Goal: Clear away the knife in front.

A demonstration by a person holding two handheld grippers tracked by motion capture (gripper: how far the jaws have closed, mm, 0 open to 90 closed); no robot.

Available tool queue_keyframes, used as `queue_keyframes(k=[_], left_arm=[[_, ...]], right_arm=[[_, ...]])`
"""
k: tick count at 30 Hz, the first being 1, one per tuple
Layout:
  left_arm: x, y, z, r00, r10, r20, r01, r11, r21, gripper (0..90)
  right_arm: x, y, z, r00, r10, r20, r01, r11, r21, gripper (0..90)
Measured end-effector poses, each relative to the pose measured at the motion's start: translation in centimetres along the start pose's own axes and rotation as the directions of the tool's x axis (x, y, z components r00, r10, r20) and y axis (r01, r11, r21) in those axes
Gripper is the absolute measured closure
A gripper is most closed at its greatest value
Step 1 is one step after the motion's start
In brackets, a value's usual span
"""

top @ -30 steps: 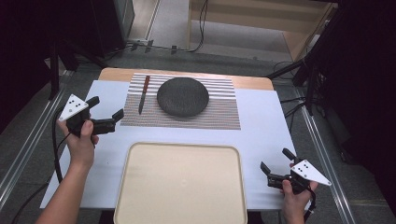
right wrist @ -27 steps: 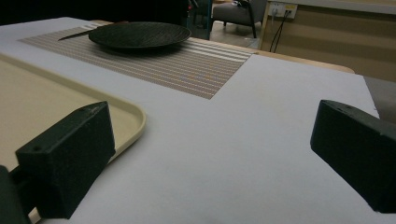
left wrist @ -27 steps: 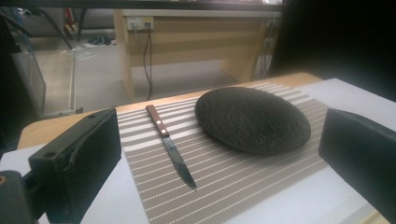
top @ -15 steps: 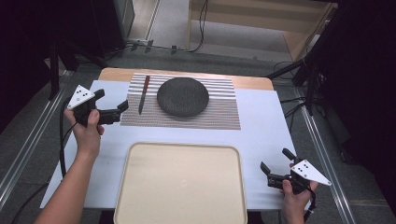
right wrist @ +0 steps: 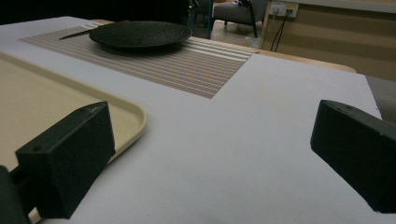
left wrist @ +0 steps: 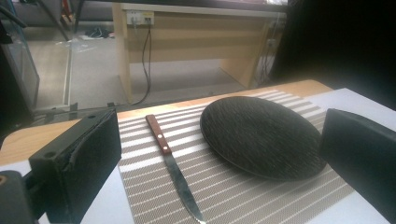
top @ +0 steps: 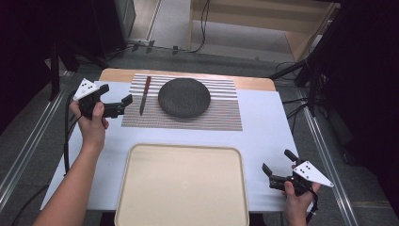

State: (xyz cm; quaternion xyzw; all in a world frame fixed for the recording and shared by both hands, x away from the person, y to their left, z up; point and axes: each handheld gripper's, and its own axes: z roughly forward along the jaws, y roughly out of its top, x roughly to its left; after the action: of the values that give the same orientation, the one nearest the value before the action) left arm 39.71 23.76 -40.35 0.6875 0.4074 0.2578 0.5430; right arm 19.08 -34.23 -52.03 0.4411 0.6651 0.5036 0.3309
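While both hands hold their tongs over the white table [top: 263, 117], this is how things lie:

Left tongs [top: 123, 102]: held at the far left of the table, just left of the striped mat [top: 221, 110], jaws spread wide with nothing between them, pointing right toward the knife.
Knife [top: 145, 94]: flat on the left part of the mat, wooden handle at the far end, blade toward the near side; in the left gripper view it lies [left wrist: 171, 166] between the two open jaws but farther off, untouched.
Plate [top: 184, 97]: dark and round, on the mat just right of the knife, a little apart from it.
Tray [top: 141, 165]: beige, near the middle of the table's near edge, bare.
Right tongs [top: 275, 170]: low at the near right corner, just right of the tray, jaws wide apart and gripping nothing, well apart from the mat.
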Motion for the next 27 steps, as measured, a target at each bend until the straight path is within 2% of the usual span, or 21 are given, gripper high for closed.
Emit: queue_keyframes(k=[9, 11, 13, 17, 20, 22, 27], left_arm=[[0.2, 0.5, 1.6, 1.0000, 0.003, -0.005, -0.003, 0.9996, 0.027, 0.0], [0.3, 0.7, 2.0, 0.9999, -0.009, -0.006, 0.009, 0.9995, 0.031, 0.0], [0.5, 0.9, 2.4, 0.9993, -0.036, 0.014, 0.035, 0.9987, 0.036, 0.0], [0.7, 1.2, 3.3, 0.9988, -0.042, 0.026, 0.041, 0.9978, 0.053, 0.0], [1.1, 1.4, 4.2, 0.9976, -0.063, 0.027, 0.061, 0.9957, 0.070, 0.0], [1.4, 1.5, 4.7, 0.9966, -0.082, 0.009, 0.081, 0.9939, 0.075, 0.4], [1.9, 1.4, 6.1, 0.9933, -0.111, -0.031, 0.114, 0.9881, 0.103, 10.4]], right_arm=[[0.0, 0.0, 0.0, 1.0000, -0.001, 0.000, 0.001, 1.000, -0.001, 0.0], [0.0, 0.0, 0.0, 1.0000, -0.001, 0.000, 0.001, 1.000, 0.000, 0.0], [0.0, 0.0, 0.0, 1.0000, -0.002, 0.001, 0.002, 1.000, 0.001, 0.0], [0.0, 0.0, 0.0, 1.0000, -0.002, 0.001, 0.002, 1.000, 0.002, 0.0], [0.0, 0.0, 0.0, 1.0000, -0.001, 0.001, 0.001, 1.000, 0.002, 0.0], [0.0, 0.0, 0.0, 1.0000, -0.001, 0.000, 0.001, 1.000, 0.001, 0.0], [0.0, 0.0, 0.0, 1.0000, -0.001, 0.000, 0.001, 1.000, 0.000, 0.0]])
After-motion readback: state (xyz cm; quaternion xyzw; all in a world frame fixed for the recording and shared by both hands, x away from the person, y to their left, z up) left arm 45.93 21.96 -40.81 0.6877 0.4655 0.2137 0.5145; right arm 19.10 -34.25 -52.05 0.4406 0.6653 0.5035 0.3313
